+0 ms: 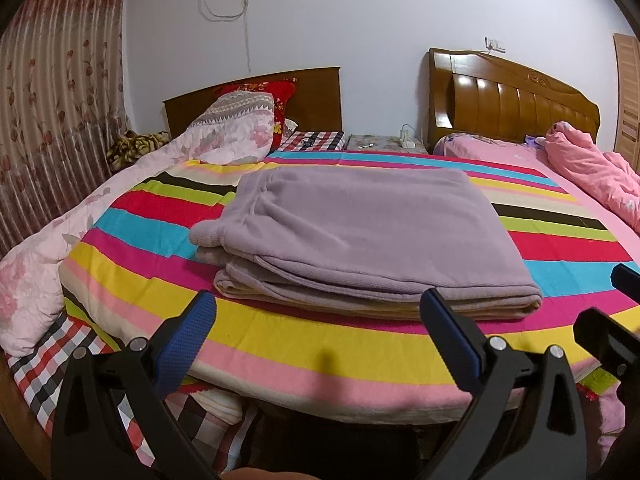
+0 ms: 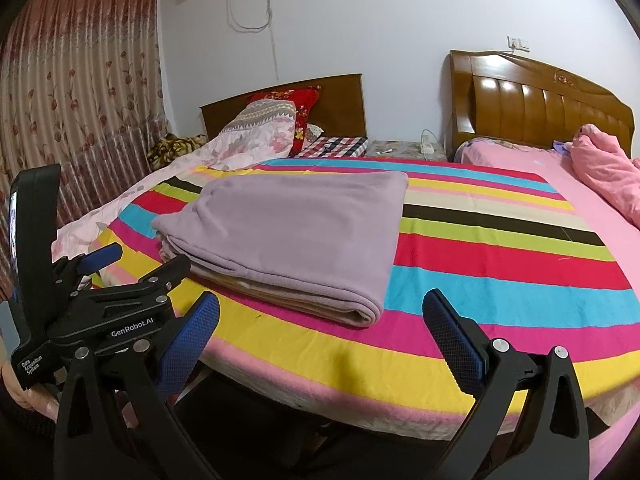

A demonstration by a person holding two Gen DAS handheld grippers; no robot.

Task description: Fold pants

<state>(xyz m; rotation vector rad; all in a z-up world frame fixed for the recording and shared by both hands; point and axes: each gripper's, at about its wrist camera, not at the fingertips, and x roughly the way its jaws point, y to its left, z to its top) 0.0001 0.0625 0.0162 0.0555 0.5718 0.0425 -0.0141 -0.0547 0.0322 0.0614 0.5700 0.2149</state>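
Fold looks finished: the lilac fleece pants [image 1: 360, 240] lie stacked in a neat rectangle on the striped bed [image 1: 280, 344], layered edges facing the cameras. The left gripper [image 1: 316, 320] and right gripper [image 2: 320, 320] hover near, both spread and empty; at most a tidy-up seems needed.

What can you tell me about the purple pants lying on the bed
The purple pants are soft, fleece-like fabric, dusty lilac outside with a paler beige lining showing at the layered edges. They are folded into a flat, roughly rectangular stack of several layers, the rounded fold toward the cameras. They lie on the striped blanket, near its front edge. Only the blanket touches them; the left gripper and right gripper are open and clear.
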